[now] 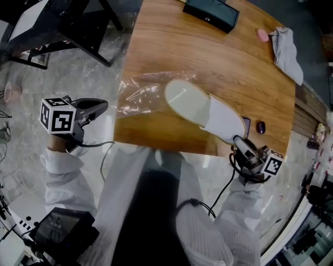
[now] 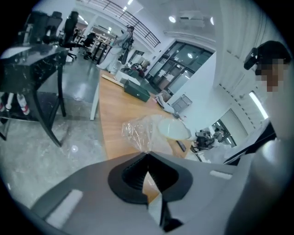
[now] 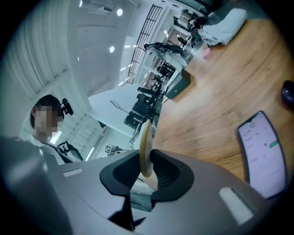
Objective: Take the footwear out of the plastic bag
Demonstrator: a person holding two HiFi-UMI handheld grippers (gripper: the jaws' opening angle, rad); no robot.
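Observation:
A clear plastic bag (image 1: 143, 93) lies on the wooden table (image 1: 208, 57) near its left edge. The toe end of a white slipper (image 1: 203, 109), lying sole up, rests in or on the bag; its heel reaches toward the table's front right. My left gripper (image 1: 104, 107) hangs just off the table's left edge and is shut on the bag's edge (image 2: 147, 153); the film stretches from the jaws to the slipper (image 2: 173, 129). My right gripper (image 1: 238, 141) is shut on the slipper's heel rim (image 3: 145, 147), seen edge-on between the jaws.
A phone (image 1: 246, 124) and a small dark object (image 1: 260, 126) lie beside the slipper's heel. At the table's far side sit a black box (image 1: 210, 13), a pink item (image 1: 263, 35) and a grey cloth (image 1: 286, 47). Black furniture legs (image 1: 78, 31) stand on the floor to the left.

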